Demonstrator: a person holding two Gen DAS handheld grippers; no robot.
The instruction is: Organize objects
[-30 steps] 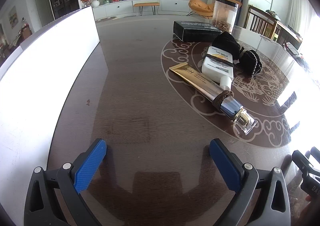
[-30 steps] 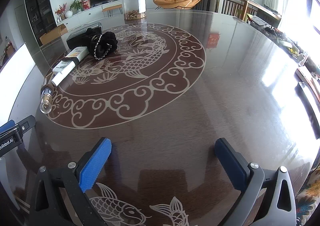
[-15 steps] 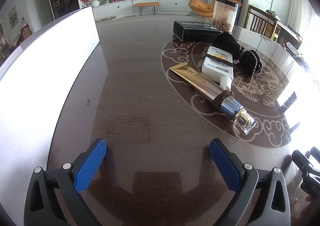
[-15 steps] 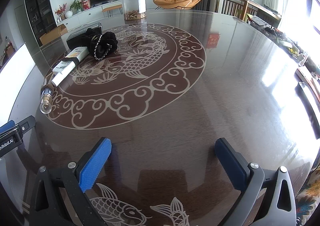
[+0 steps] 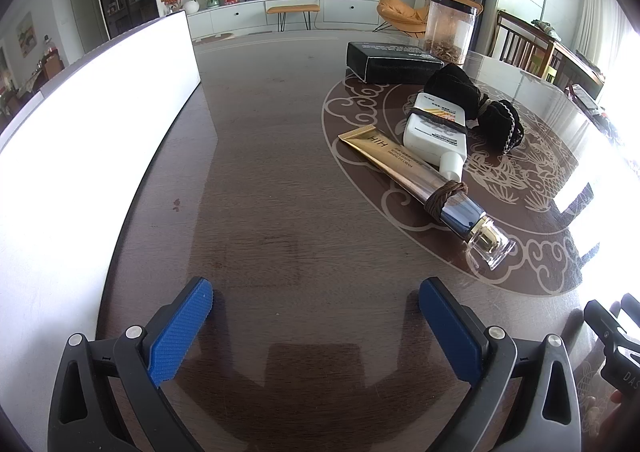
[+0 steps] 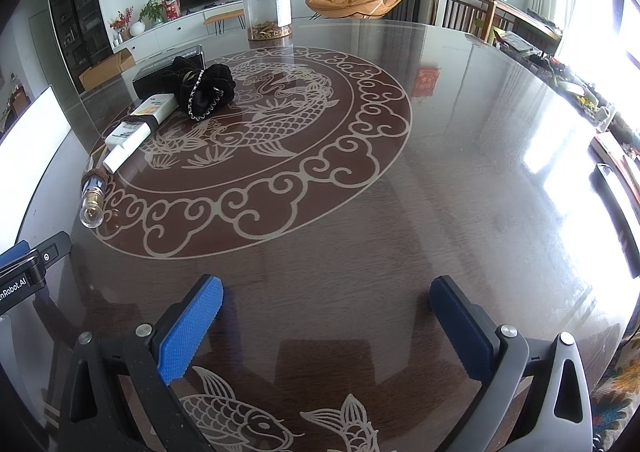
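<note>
Hovering apart: L gripper [image 5: 316,326], R gripper [image 6: 326,326].

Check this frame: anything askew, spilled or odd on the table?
Nothing spilled or broken. One oddity: hair ties are wrapped around toiletries. A brown one circles the gold tube near its cap, and a dark band crosses the white bottle. Both lie flat beside the black scrunchie.
</note>
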